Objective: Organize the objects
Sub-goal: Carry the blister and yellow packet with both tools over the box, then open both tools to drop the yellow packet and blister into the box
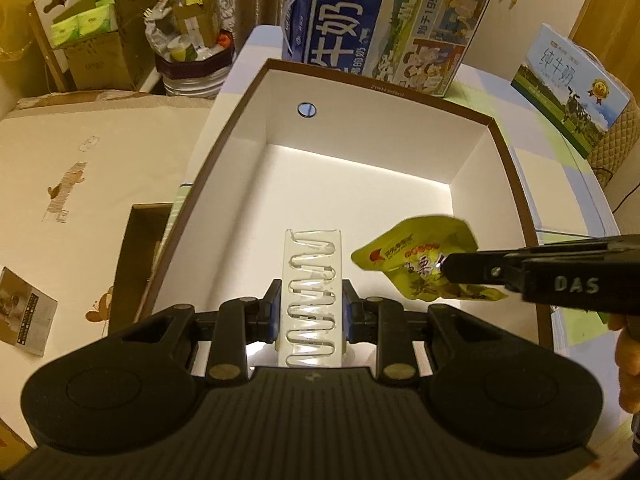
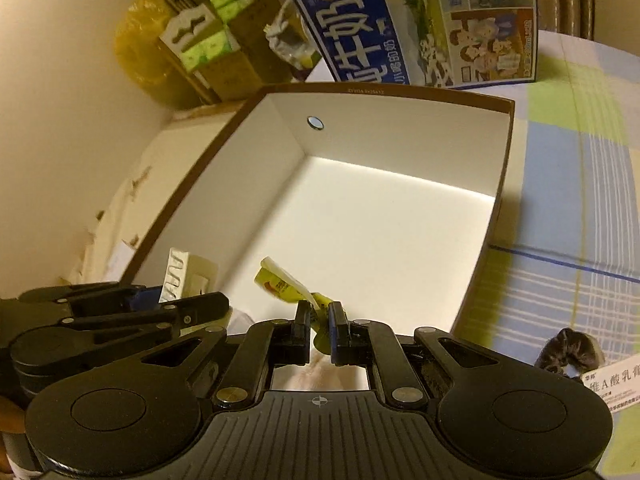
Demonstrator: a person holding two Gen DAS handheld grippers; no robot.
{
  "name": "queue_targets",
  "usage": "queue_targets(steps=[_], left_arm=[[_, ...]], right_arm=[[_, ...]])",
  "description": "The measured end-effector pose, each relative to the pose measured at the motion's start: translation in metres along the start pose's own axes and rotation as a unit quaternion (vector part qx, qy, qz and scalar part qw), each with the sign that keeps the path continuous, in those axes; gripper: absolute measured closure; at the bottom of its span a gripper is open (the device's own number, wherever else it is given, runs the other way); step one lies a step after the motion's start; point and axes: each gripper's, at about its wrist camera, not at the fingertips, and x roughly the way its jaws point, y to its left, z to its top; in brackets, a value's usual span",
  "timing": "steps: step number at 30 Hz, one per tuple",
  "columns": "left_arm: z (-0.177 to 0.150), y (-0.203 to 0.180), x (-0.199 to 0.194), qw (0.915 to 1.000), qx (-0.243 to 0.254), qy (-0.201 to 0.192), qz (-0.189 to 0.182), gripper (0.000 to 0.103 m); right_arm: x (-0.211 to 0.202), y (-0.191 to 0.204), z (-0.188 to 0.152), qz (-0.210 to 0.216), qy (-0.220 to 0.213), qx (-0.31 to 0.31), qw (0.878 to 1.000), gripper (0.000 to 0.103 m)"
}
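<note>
My left gripper is shut on a white blister strip with a clear zigzag bubble, held upright over the near end of an open white box with a brown rim. The right gripper comes in from the right, shut on a yellow-green snack pouch that hangs over the box floor. In the right wrist view the right gripper pinches the pouch by its lower edge. The left gripper and its strip show at the left. The box rim lies beyond; its floor is bare.
A blue milk carton stands behind the box, a second milk carton at the far right. The box sits on a checked tablecloth. A dark furry thing and a printed card lie at the right. Cardboard boxes and a bin crowd the back left.
</note>
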Motion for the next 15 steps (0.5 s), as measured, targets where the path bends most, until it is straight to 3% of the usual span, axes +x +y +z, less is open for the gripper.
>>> queue_targets(steps=[3,7,15], left_arm=[[0.003,-0.001,0.007,1.0,0.002,0.006,-0.008,0.079],[0.006,-0.004,0.014,0.9998,0.003,0.012,-0.018,0.079],[0.011,-0.006,0.026,0.9995,-0.001,0.021,-0.022,0.079]], right_arm=[[0.007,0.007,0.001,-0.03,0.009,-0.039,0.999,0.095],[0.009,0.02,-0.004,-0.069,0.0,-0.104,0.992,0.074],[0.01,0.018,-0.009,-0.08,0.003,-0.131,0.988,0.072]])
